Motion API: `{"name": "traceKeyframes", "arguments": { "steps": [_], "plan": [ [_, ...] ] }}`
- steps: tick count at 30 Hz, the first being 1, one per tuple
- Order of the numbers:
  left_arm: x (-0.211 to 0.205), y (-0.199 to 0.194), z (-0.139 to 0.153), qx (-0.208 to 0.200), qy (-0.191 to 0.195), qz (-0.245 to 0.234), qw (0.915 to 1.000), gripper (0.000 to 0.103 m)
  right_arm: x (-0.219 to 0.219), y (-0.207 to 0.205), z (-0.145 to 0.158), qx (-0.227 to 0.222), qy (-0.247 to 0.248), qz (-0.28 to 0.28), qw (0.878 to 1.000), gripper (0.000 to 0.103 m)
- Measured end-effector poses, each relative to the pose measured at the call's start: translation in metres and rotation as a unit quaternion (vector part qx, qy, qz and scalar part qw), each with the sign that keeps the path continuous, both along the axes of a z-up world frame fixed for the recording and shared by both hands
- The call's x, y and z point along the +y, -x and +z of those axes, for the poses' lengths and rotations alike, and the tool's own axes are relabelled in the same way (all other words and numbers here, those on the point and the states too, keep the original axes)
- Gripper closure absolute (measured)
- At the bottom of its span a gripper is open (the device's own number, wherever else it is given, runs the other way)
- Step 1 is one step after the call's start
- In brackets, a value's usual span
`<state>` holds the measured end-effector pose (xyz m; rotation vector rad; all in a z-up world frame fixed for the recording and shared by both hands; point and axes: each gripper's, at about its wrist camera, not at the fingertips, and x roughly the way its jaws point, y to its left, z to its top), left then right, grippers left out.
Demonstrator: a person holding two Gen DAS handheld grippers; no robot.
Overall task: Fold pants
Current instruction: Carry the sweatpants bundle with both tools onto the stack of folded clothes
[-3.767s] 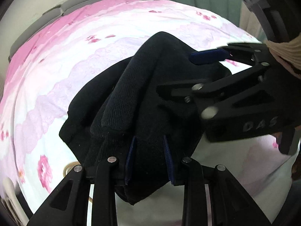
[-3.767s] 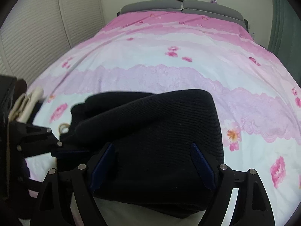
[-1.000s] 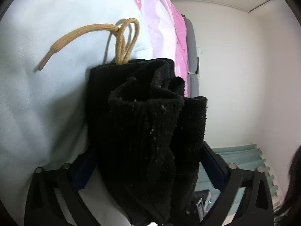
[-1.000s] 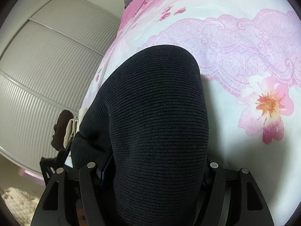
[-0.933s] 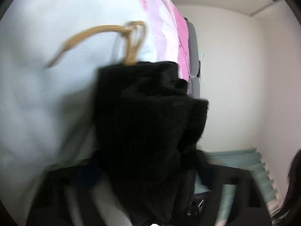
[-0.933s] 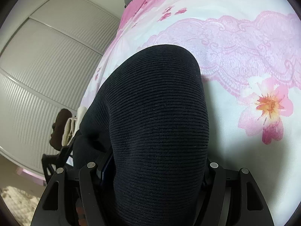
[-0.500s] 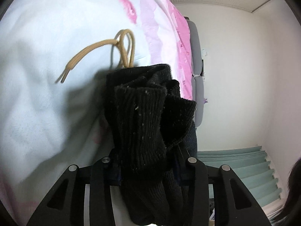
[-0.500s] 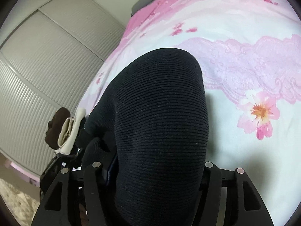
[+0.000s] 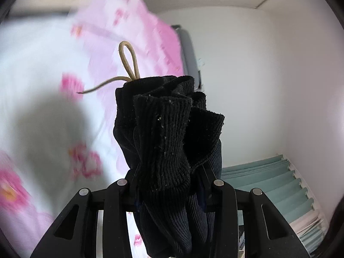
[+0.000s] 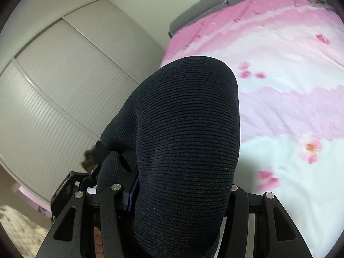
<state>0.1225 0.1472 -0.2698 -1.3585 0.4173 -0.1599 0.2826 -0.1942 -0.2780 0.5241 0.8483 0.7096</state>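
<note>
Left gripper (image 9: 169,190) clamps tight on a bunched end of the dark ribbed pants (image 9: 169,133), tan drawstring (image 9: 126,64) poking out on top. Right gripper (image 10: 178,195) is closed on a rounded fold of the pants (image 10: 187,142). Fabric fills both jaws, held up off the pink floral bedspread (image 10: 290,68).

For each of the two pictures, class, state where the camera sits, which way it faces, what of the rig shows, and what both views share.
Left wrist: sits on the left gripper, facing along its fingers at bunched pants, tan drawstring and blurred bedspread.
Right wrist: sits on the right gripper, facing the pants' rounded fold, bed, wardrobe doors; the left gripper shows lower left.
Shared: pants, pink floral bedspread.
</note>
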Motion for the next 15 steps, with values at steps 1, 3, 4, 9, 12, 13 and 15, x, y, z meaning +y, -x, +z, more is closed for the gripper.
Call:
{"name": "traceKeyframes", "arguments": {
  "steps": [1, 3, 4, 9, 12, 13, 15],
  "plan": [
    [0.02, 0.01, 0.019, -0.002, -0.009, 0.007, 0.9999, 0.066, 0.012, 0.002, 0.011, 0.0, -0.009, 0.003, 1.0, 0.05],
    [0.052, 0.028, 0.048, -0.006, -0.027, 0.015, 0.9995, 0.066, 0.042, 0.008, 0.033, -0.004, -0.026, 0.012, 1.0, 0.05],
    [0.077, 0.039, 0.064, -0.008, -0.046, 0.022, 0.9987, 0.066, 0.064, 0.013, 0.046, -0.01, -0.033, 0.02, 0.999, 0.05],
    [0.179, 0.057, 0.096, -0.004, -0.065, 0.047, 0.9967, 0.066, 0.172, 0.031, 0.076, -0.017, -0.062, 0.058, 0.996, 0.05],
    [0.237, 0.059, 0.092, 0.001, -0.059, 0.055, 0.9967, 0.066, 0.229, 0.033, 0.084, -0.016, -0.057, 0.068, 0.996, 0.05],
    [0.257, 0.062, 0.087, 0.004, -0.06, 0.057, 0.9966, 0.066, 0.251, 0.034, 0.085, -0.017, -0.052, 0.071, 0.996, 0.05],
    [0.299, 0.062, 0.082, 0.013, -0.07, 0.056, 0.9959, 0.066, 0.299, 0.032, 0.084, -0.016, -0.044, 0.076, 0.996, 0.05]
  ]
}}
